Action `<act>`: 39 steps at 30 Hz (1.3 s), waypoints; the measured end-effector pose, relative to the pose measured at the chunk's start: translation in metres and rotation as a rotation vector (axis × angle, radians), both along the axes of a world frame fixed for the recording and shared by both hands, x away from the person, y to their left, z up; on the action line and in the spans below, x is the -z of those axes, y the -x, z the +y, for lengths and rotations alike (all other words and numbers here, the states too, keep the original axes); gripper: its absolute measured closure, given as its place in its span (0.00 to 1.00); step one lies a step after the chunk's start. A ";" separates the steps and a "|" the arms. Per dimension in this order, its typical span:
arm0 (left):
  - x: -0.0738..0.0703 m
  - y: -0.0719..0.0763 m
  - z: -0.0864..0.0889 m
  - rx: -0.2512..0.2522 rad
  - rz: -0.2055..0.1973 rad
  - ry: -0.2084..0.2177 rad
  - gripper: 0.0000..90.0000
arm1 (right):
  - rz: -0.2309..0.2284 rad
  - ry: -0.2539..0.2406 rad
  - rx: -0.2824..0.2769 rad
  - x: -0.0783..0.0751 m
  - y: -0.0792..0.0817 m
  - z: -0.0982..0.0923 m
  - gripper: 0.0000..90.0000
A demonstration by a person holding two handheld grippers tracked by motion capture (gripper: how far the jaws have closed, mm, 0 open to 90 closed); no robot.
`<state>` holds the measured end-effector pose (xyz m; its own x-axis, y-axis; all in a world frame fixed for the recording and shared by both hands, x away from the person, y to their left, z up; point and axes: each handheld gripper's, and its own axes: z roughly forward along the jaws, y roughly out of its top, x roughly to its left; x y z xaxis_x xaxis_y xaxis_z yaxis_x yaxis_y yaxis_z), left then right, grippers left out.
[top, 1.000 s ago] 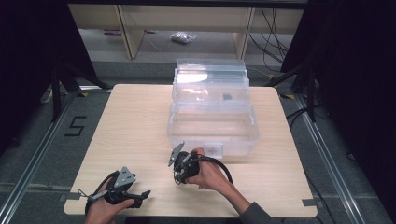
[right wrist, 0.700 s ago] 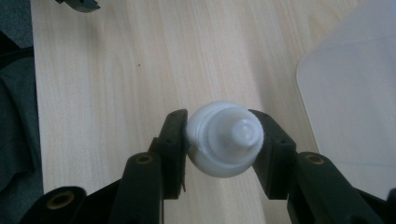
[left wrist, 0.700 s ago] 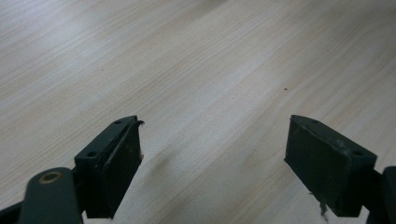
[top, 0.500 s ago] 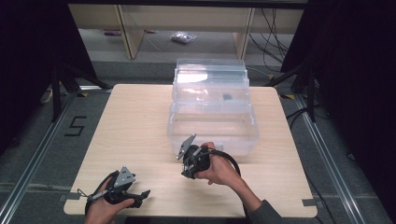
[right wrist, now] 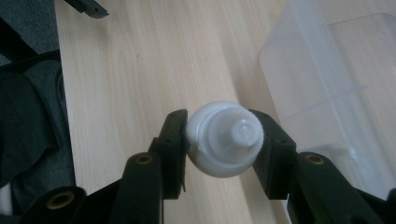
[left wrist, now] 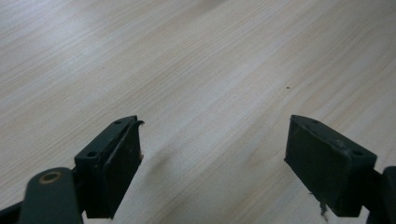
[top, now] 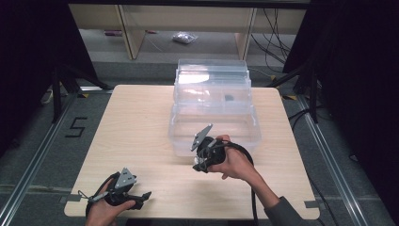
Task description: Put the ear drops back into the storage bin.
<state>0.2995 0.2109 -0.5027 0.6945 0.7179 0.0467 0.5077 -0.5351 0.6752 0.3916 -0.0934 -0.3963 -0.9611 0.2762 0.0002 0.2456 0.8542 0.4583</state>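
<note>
At the left, near the front edge of the table (top: 136, 122), the left gripper (top: 141, 197) rests low over bare wood, its jaws wide apart with nothing between them. To its right, the right gripper (right wrist: 223, 140) is held above the table just in front of the clear plastic box (top: 214, 117), clamped on a small white bottle (right wrist: 225, 138), one pad pressing each side. The bottle's cap end faces the right gripper view. The box stands at the table's middle.
</note>
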 end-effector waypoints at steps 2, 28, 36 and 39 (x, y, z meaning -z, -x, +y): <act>0.001 0.001 -0.002 -0.015 -0.001 0.033 0.20 | -0.010 -0.006 -0.014 -0.003 -0.001 -0.002 0.67; 0.000 0.000 0.000 0.003 0.006 -0.007 0.20 | -0.065 0.040 0.169 -0.069 -0.037 -0.077 0.67; 0.000 0.000 -0.001 0.001 0.010 -0.008 0.20 | -0.030 0.068 0.245 -0.062 -0.059 -0.088 0.67; 0.000 0.000 0.000 0.005 0.006 -0.006 0.20 | -0.020 0.075 0.268 -0.057 -0.069 -0.092 0.67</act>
<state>0.2996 0.2107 -0.5029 0.6984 0.7141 0.0467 0.5092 -0.5417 0.6688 0.4607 -0.1856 -0.3389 -0.8532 0.5193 -0.0481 0.4592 0.7918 0.4028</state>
